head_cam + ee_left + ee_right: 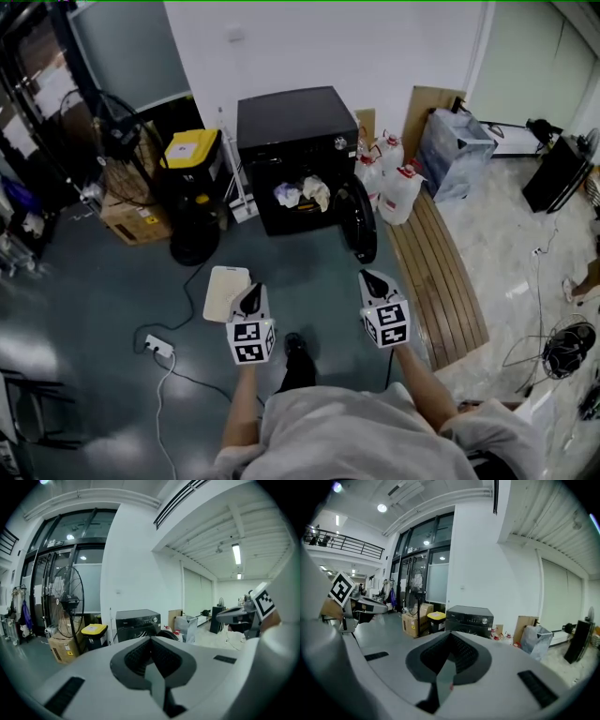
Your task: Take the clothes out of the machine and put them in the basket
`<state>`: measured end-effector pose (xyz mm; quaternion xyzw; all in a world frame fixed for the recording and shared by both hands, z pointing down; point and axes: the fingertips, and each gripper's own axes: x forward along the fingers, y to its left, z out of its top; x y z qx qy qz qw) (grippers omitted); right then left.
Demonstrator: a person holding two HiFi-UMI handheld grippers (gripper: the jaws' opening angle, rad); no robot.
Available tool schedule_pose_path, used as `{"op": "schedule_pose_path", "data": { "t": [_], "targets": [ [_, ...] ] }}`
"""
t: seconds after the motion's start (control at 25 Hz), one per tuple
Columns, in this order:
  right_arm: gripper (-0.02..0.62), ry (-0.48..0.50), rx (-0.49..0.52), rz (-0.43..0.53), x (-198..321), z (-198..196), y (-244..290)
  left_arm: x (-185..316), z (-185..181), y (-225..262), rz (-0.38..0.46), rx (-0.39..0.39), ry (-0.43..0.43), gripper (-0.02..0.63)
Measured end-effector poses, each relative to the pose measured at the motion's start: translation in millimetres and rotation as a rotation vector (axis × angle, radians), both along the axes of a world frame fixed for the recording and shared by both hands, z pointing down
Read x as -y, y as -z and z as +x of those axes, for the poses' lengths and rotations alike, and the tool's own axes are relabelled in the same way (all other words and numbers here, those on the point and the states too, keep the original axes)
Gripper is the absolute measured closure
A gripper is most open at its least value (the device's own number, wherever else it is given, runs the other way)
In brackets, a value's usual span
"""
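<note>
A black front-loading machine (295, 122) stands against the far wall with its round door (361, 220) swung open to the right. Light-coloured clothes (305, 194) show in the drum opening. A white basket (225, 292) lies on the floor, short of the machine and to the left. My left gripper (249, 298) is held over the basket's right edge, shut and empty. Level with it on the right, my right gripper (375, 281) is also shut with nothing in it. Both point toward the machine (138, 623) (469, 618), well short of it.
Left of the machine stand a yellow-lidded bin (192, 150), a cardboard box (136, 220) and a fan (117, 131). Plastic jugs (394, 183), a grey bag (455, 150) and a slatted wooden board (441, 272) are on the right. A power strip (159, 347) lies near my left.
</note>
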<state>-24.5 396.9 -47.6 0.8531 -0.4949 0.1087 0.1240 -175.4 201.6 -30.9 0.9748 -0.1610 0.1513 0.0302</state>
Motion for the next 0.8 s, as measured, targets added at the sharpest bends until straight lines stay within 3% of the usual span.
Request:
{"op": "schedule_pose_path", "data": {
  "t": [0.4,0.8],
  "targets": [
    [0.572,-0.03,-0.018,-0.018,114,80,18,118,94,12,-0.016,-0.015,-0.042,0.588],
    [0.572,-0.059,-0.014,-0.025,216,138,15,218,162,7,-0.023,-0.006,-0.083,0.588]
  ]
}}
